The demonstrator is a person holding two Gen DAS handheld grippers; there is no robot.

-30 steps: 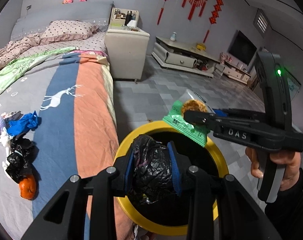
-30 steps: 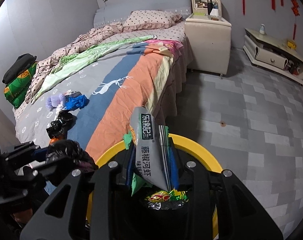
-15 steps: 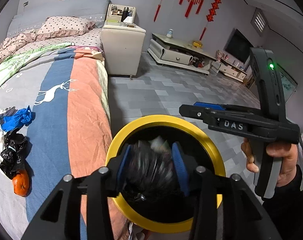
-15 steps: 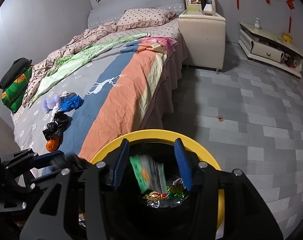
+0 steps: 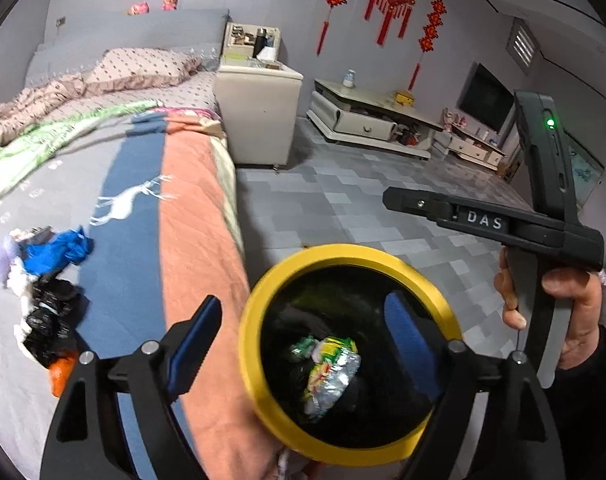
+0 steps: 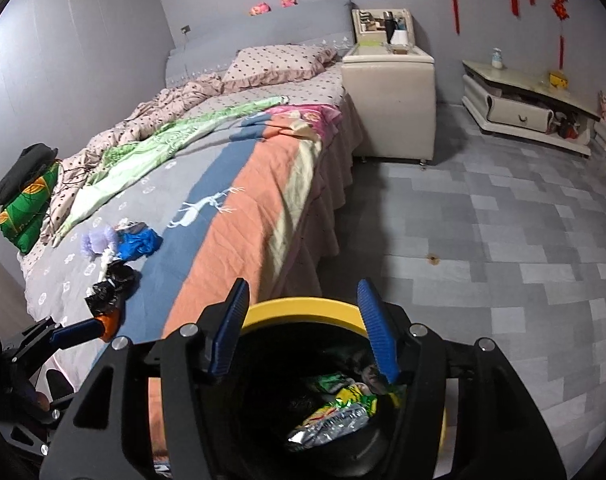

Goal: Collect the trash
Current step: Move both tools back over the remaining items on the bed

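Leftover pile: well off to the left of the left gripper, on the bed. Crumpled blue plastic, a pale purple fluffy lump, white scraps, crinkled glossy black bags, something round and orange at the near end. None of it collected yet, by the look of it.

Bed cover: soft quilted cloth in grey, blue and orange bands with a white deer, running just left of the bin.

Left gripper: jaws opening wide, blue ribbed pads apart, nothing between them. It hangs over the bin's near-left rim, pointing down.

Bin: straight below both grippers. Round, glossy yellow rim, black inside.

Trash in bin: directly under the left gripper's right finger. Crinkled foil snack wrappers, silver with green and yellow print, plus dark crumpled plastic beside them. This part looks done.

Right gripper: jaws opening, roughly half spread, empty. In its own view the yellow rim arcs between the blue ribbed pads, wrappers below.

Right hand: wrapped around the black handle, at the right of the bin.

Progress: partway, I judge. Some wrappers binned, the bed pile remains.
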